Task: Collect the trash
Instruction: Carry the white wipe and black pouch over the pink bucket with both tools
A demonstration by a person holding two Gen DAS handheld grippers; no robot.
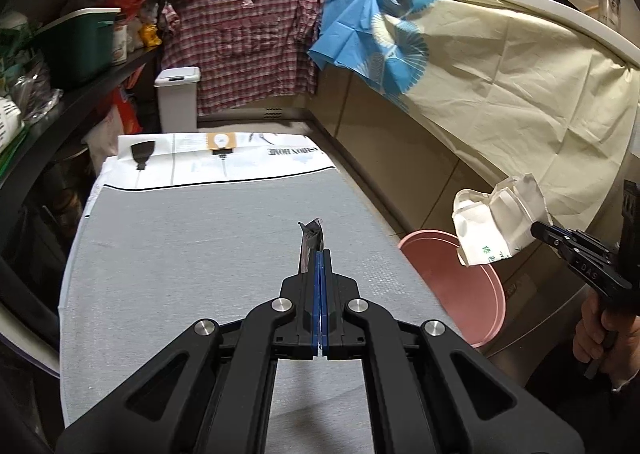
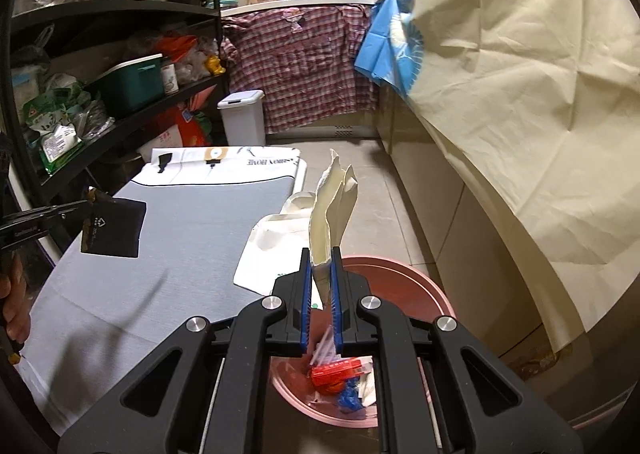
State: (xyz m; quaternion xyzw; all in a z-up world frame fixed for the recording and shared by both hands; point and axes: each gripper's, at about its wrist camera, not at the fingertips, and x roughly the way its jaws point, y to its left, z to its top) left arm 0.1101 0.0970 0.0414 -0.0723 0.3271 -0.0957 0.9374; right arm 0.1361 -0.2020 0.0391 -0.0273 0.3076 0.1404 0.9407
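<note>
My left gripper is shut on a dark foil wrapper and holds it above the grey table. The wrapper shows as a black packet in the right wrist view, with the left gripper at the far left. My right gripper is shut on a crumpled white paper bag and holds it over the pink bin. In the left wrist view the right gripper holds the bag above the bin. The bin holds red and blue trash.
A white newspaper covers the table's far end. A white pedal bin stands beyond it. Black shelves with goods line the left. A cream cloth hangs over the counter on the right, a plaid shirt at the back.
</note>
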